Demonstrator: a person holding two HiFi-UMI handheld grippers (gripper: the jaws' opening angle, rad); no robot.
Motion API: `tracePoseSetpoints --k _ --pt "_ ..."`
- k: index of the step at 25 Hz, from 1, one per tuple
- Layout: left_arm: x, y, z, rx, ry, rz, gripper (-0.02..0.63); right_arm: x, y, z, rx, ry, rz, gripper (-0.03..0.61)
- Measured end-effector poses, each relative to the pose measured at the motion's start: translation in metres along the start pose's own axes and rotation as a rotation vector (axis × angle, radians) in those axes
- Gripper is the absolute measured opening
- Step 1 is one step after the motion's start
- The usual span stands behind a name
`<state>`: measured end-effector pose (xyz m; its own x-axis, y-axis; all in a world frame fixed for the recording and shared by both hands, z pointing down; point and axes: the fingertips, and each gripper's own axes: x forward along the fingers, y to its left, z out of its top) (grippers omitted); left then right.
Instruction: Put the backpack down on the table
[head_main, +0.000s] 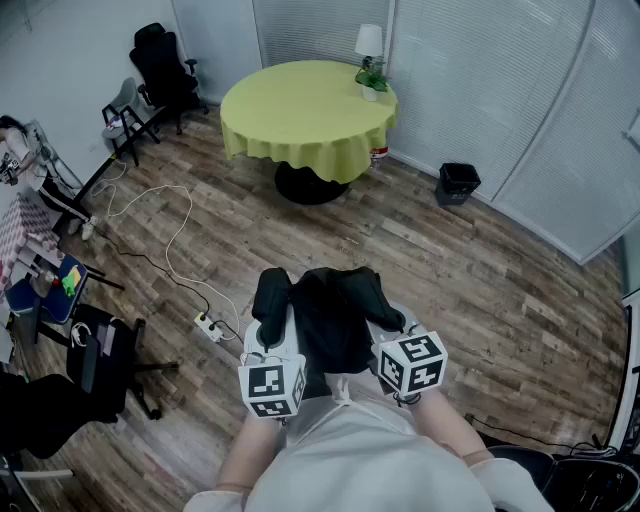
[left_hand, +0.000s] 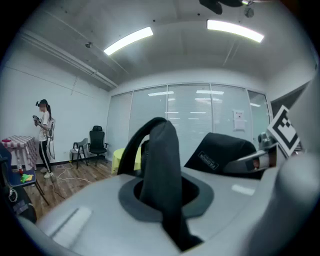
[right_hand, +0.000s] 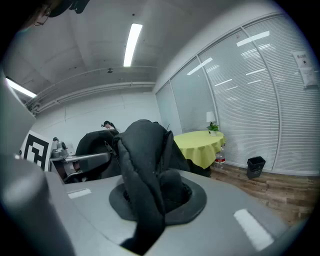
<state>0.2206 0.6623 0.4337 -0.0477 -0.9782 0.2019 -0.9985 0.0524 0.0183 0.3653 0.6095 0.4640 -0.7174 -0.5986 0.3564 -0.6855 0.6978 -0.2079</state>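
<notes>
A black backpack (head_main: 335, 320) hangs in front of me, above the wooden floor. My left gripper (head_main: 270, 332) is shut on its left shoulder strap (left_hand: 160, 165), which loops up out of the closed jaws. My right gripper (head_main: 385, 328) is shut on the right strap (right_hand: 142, 165) in the same way. The pack's body (left_hand: 225, 152) hangs between the two grippers. The round table (head_main: 300, 110) with a yellow-green cloth stands a few steps ahead, well apart from the backpack. It also shows in the right gripper view, table (right_hand: 200, 145).
A lamp (head_main: 369, 40) and a small plant (head_main: 372, 82) stand at the table's far right edge. A black bin (head_main: 458, 182) sits by the blinds. A power strip (head_main: 208, 325) with white cable lies at the left. Office chairs (head_main: 165, 65) and a person (left_hand: 45, 135) are at the left.
</notes>
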Motion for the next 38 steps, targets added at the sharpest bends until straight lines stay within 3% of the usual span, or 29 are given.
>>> tracePoseSetpoints --k 14,24,31,38 --pt "0.005 -0.021 -0.013 0.009 0.036 -0.029 0.028 -0.011 -0.016 -0.016 0.032 0.021 -0.028 0.041" --pt "0.025 -0.032 -0.019 -0.027 0.045 -0.048 0.028 -0.007 -0.040 -0.016 0.044 0.026 -0.039 0.041" --pt "0.070 -0.015 -0.017 -0.025 0.064 -0.058 0.028 0.033 -0.056 -0.005 0.057 0.039 -0.035 0.041" --pt "0.149 0.027 0.004 -0.053 0.084 -0.101 0.028 0.105 -0.076 0.034 0.074 0.059 -0.077 0.041"
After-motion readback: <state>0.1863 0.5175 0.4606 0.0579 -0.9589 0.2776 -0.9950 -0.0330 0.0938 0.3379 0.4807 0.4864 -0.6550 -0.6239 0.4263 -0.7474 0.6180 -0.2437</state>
